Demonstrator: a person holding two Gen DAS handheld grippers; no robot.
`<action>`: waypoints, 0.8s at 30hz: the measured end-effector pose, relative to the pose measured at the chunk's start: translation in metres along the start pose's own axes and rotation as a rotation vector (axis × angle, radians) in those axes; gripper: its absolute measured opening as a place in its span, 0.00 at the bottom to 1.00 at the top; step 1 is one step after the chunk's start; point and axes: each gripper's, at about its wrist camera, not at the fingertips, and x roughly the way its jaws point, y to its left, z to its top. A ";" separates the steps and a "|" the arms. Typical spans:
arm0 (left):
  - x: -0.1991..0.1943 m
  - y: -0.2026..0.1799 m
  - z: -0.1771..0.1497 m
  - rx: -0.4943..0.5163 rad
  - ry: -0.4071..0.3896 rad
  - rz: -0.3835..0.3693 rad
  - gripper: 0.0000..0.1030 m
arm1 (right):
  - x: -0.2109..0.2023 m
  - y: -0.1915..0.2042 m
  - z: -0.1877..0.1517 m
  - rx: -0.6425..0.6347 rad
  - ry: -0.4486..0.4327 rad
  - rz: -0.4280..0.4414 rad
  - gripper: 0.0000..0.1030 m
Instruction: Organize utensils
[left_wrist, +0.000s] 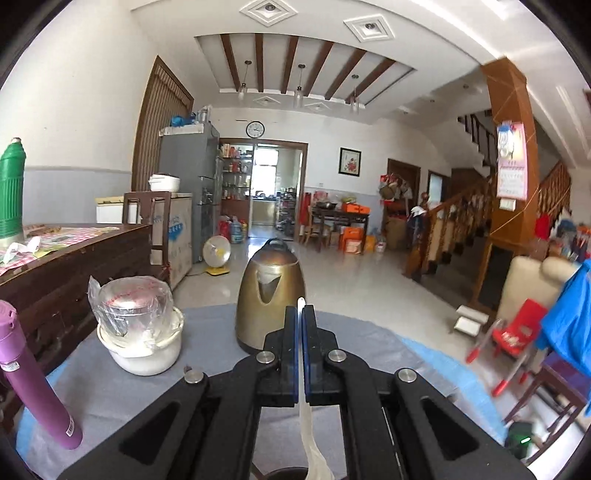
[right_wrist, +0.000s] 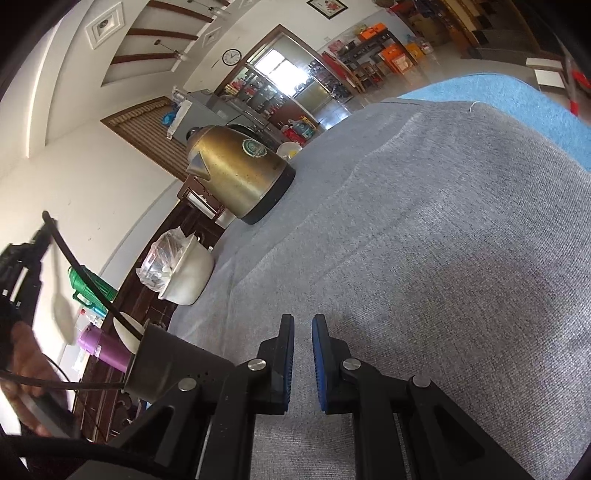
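My left gripper is squeezed tight on the thin handle of a white spoon, which looks light, stiff and slippery, above the dark cup, while my right gripper waits empty, almost closed.

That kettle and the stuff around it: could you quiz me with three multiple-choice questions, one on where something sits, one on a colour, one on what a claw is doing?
1. Where does the kettle stand?
A. on the grey cloth
B. on the floor
C. on a chair

2. What colour is the bottle at the left?
A. red
B. purple
C. yellow

3. What is the left claw doing?
A. gaping wide
B. shut on a white spoon
C. gripping the kettle

Answers: 1 A, its base rests on the cloth. 2 B, its body is purple. 3 B, the spoon's handle sits pinched between the blue pads.
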 end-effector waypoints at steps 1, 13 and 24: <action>0.005 0.003 -0.007 -0.017 0.021 -0.016 0.02 | 0.000 0.000 0.000 -0.001 0.001 0.001 0.12; -0.040 0.006 -0.017 0.051 0.033 0.012 0.09 | 0.005 0.001 0.000 0.000 0.028 0.007 0.12; -0.117 0.034 -0.081 0.137 0.186 0.091 0.59 | 0.009 0.001 -0.001 -0.002 0.062 -0.009 0.13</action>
